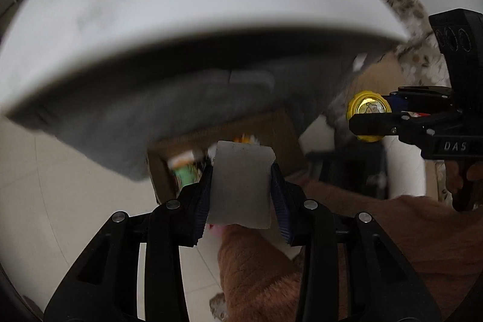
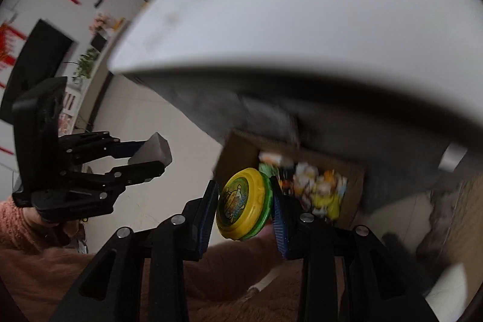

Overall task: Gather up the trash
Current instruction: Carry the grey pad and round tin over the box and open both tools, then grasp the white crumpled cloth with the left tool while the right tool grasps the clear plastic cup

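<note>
Trash fills our cardboard box (image 2: 241, 150) at twelve o'clock already, while our left hand-held gripper (image 1: 241, 180) clamps a grey block (image 1: 241, 186) and our right hand-held gripper (image 2: 244, 204) pinches a yellow-green disc (image 2: 241, 202), both not yet dropped in.

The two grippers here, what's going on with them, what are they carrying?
A person is collecting trash with a gripper in each hand. The left gripper has its jaws shut on a grey wedge-shaped block. The right gripper is clamped on a round yellow and green container. Both hang off the white table's edge, above a cardboard box on the floor that already holds colourful wrappers.
</note>
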`<state>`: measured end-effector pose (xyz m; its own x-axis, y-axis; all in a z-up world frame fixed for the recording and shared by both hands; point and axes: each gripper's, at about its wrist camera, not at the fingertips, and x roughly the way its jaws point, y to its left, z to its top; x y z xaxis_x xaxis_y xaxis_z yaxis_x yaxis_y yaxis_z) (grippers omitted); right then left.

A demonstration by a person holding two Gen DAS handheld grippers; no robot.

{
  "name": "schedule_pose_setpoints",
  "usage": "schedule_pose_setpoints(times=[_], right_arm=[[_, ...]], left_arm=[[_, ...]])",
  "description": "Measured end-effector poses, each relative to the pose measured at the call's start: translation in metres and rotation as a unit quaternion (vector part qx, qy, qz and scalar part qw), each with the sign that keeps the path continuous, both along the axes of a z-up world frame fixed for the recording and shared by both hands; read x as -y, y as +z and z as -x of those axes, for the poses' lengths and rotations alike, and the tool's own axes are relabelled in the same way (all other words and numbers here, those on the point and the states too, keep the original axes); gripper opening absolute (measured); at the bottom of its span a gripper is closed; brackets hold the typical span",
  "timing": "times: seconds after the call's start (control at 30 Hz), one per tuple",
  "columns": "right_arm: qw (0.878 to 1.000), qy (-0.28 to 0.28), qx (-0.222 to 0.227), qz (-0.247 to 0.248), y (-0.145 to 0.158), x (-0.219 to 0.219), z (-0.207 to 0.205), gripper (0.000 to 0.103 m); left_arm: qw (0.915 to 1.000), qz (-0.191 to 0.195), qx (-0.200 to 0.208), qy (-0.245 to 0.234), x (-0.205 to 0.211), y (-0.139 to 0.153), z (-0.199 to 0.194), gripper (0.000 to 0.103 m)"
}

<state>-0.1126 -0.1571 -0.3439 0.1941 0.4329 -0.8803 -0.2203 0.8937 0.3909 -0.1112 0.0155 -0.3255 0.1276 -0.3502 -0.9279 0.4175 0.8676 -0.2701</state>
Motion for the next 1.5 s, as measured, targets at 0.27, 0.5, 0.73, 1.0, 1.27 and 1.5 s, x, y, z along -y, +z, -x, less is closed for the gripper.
schedule_pose_setpoints(times=[0.27, 0.5, 0.73, 1.0, 1.27, 1.5], right_arm=[[0.995, -0.035, -0.044, 0.082, -0.143, -0.008, -0.012, 0.069], [0.992, -0.049, -0.057, 0.103, -0.16, 0.008, -0.025, 0.072], [0.996, -0.032, -0.024, 0.076, -0.073, 0.018, -0.029, 0.082], [0.994, -0.025, 0.094, -0.041, 0.09, 0.044, -0.047, 0.091], [0.99, -0.001, 0.123, -0.072, 0.119, 0.089, -0.109, 0.091], [0.99, 0.025, 0.105, -0.092, 0.105, 0.138, -0.168, 0.091]], left_arm=[[0.9951, -0.068, -0.063, 0.034, 0.019, -0.154, -0.02, 0.065], [0.986, -0.087, -0.111, 0.09, -0.008, -0.193, -0.037, 0.072], [0.9917, -0.044, -0.07, 0.099, -0.022, -0.095, -0.03, 0.076], [0.984, 0.06, 0.112, 0.124, -0.031, 0.094, -0.063, 0.088], [0.9538, 0.043, 0.183, 0.235, -0.013, 0.127, -0.254, 0.091], [0.9318, -0.04, 0.166, 0.32, -0.044, 0.095, -0.439, 0.091]])
